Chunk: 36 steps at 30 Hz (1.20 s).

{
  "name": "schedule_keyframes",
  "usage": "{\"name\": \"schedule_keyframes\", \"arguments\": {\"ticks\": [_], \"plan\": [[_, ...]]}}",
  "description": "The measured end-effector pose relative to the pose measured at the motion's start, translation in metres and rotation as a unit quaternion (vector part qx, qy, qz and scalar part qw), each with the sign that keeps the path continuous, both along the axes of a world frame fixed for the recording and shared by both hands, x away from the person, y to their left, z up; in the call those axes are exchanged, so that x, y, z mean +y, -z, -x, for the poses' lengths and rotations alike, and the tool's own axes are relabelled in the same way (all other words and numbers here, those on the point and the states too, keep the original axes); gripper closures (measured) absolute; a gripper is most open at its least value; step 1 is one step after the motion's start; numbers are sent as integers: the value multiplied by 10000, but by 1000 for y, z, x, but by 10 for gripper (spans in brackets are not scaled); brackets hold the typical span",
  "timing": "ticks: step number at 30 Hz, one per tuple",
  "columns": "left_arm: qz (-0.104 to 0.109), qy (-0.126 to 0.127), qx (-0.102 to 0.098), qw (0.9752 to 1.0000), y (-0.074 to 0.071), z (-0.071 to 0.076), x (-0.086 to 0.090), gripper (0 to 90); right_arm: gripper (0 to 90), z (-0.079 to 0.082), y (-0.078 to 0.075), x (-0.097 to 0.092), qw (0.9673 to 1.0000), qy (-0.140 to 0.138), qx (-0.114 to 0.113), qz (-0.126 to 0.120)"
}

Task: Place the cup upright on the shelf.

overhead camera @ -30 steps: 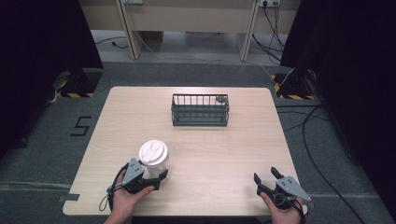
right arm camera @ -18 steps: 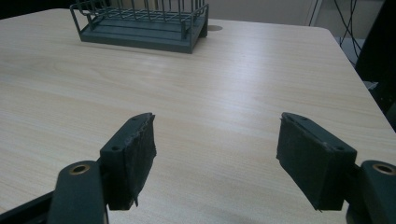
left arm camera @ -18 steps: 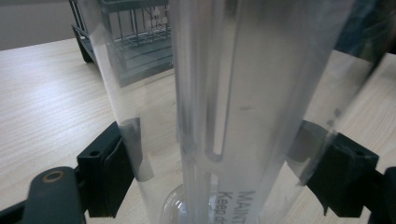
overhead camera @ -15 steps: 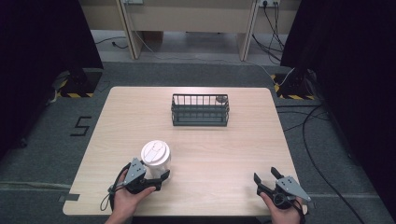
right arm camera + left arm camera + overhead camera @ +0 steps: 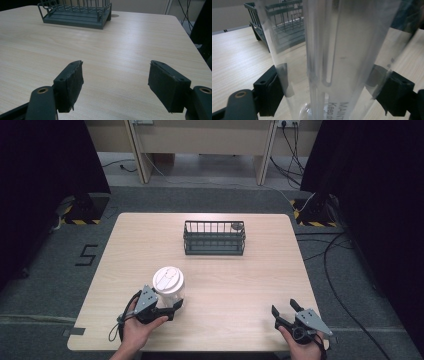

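Wire basket (image 5: pixel 214 238) far side of table (image 5: pixel 260 275) — upright, empty.

Two black handheld grippers, each topped by a grey three-cornered plate: the left gripper (image 5: pixel 172 307) trails a looping black cable, while the right gripper (image 5: pixel 283 308) shows square, rough-edged black pads (image 5: pixel 73 82) and brass-ringed screw holes on its arms.

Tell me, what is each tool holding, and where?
The left tool grips the clear cup by its two sides, low on the wall. The right tool is open and holds nothing.
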State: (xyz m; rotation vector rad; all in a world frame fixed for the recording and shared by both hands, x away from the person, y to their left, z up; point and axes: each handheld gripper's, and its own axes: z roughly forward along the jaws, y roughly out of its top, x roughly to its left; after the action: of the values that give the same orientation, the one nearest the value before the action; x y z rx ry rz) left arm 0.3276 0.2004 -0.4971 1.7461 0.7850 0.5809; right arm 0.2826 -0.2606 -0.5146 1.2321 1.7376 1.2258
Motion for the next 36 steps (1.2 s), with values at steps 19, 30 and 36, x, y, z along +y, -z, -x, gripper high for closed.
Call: {"name": "schedule_keyframes", "arguments": {"ticks": [19, 30, 36], "plan": [[68, -101, -93, 9999, -19, -19, -1, 179, 280, -1, 0, 1, 10000, 4, -35, 40], [55, -32, -172, 9998, -30, -33, -13, 179, 272, -3, 0, 2, 10000, -3, -66, 71], [44, -16, -159, 9999, -34, -40, -18, 179, 271, -3, 0, 2, 10000, 2, -63, 71]]}}
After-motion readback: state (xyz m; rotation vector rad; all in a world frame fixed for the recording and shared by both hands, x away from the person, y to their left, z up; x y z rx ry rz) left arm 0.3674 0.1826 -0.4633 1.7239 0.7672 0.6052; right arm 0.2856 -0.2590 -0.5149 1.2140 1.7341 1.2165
